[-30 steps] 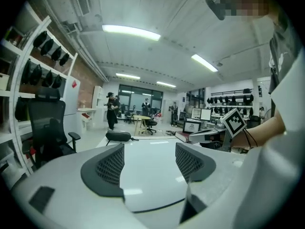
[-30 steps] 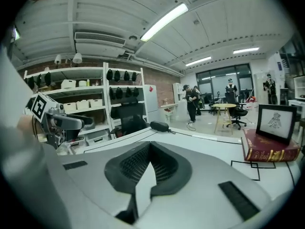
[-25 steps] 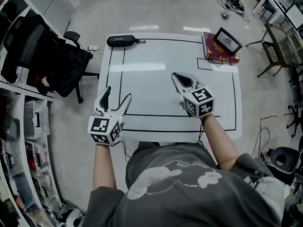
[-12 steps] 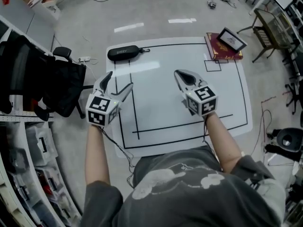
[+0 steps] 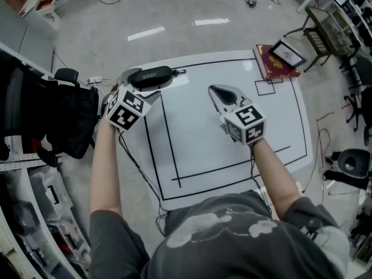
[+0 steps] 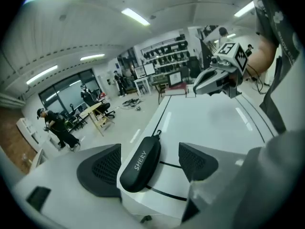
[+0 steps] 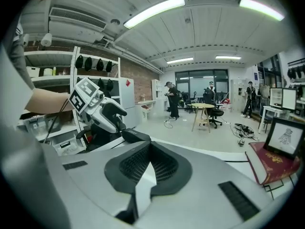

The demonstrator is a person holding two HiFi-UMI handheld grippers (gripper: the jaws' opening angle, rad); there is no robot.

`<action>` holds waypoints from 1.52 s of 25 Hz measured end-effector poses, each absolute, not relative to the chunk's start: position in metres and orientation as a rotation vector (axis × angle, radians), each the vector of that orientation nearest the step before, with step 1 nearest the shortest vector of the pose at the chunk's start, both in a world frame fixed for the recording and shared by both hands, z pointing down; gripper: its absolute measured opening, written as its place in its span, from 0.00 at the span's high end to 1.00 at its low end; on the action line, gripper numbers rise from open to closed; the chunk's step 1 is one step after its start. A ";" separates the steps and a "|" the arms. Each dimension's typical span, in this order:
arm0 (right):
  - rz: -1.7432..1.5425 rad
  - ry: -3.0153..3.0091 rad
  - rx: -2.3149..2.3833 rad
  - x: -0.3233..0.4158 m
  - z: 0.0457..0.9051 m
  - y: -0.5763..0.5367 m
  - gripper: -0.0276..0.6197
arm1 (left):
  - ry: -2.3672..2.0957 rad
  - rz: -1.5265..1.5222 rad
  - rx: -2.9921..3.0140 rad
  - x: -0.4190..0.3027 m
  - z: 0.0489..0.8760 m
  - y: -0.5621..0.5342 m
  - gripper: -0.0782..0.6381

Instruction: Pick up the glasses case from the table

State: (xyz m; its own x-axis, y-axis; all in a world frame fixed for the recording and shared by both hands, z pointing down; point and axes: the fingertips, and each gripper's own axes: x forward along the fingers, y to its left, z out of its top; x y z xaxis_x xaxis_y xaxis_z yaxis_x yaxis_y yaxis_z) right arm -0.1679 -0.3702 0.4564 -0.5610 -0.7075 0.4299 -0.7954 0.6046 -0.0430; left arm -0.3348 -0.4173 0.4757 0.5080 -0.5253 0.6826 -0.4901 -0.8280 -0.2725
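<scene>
The black glasses case (image 5: pixel 152 76) lies at the far left corner of the white table (image 5: pixel 232 150). My left gripper (image 5: pixel 129 85) has its jaws on either side of the case's near end. In the left gripper view the case (image 6: pixel 141 162) sits between the two mesh pads (image 6: pixel 102 168) with a gap on each side, so my left gripper (image 6: pixel 148 165) is open. My right gripper (image 5: pixel 224 95) hovers over the middle of the table, shut with nothing in it; its pads (image 7: pixel 164 163) meet in the right gripper view.
A red book (image 5: pixel 273 65) with a small framed picture (image 5: pixel 289 54) on it lies at the far right corner. A black chair with dark clothing (image 5: pixel 64 115) stands left of the table, shelves (image 5: pixel 35 202) beyond it. Black lines mark the tabletop.
My left gripper has travelled from the front left edge of the table up to the case and rolled, its jaws now around the case's end. The right gripper shifted a little forward.
</scene>
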 end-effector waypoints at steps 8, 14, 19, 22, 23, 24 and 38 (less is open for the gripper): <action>0.377 -2.412 1.212 -0.171 0.485 -0.390 0.96 | 0.740 -1.467 -2.501 -0.334 0.529 -0.462 0.36; 0.453 -2.403 1.205 -0.171 0.499 -0.398 0.96 | 0.593 -1.622 -2.489 -0.336 0.565 -0.470 0.36; 0.452 -2.404 1.180 -0.172 0.506 -0.407 0.96 | 0.511 -1.760 -2.495 -0.341 0.579 -0.479 0.36; 0.447 -2.409 1.191 -0.168 0.506 -0.415 0.96 | 0.445 -1.826 -2.512 -0.338 0.591 -0.478 0.36; 0.449 -2.409 1.198 -0.167 0.505 -0.417 0.96 | 0.417 -1.849 -2.519 -0.337 0.595 -0.476 0.36; 0.457 -2.407 1.198 -0.166 0.507 -0.418 0.96 | 0.390 -1.871 -2.528 -0.336 0.598 -0.473 0.36; 0.484 -2.401 1.225 -0.160 0.509 -0.404 0.96 | 0.407 -1.855 -2.540 -0.335 0.596 -0.465 0.41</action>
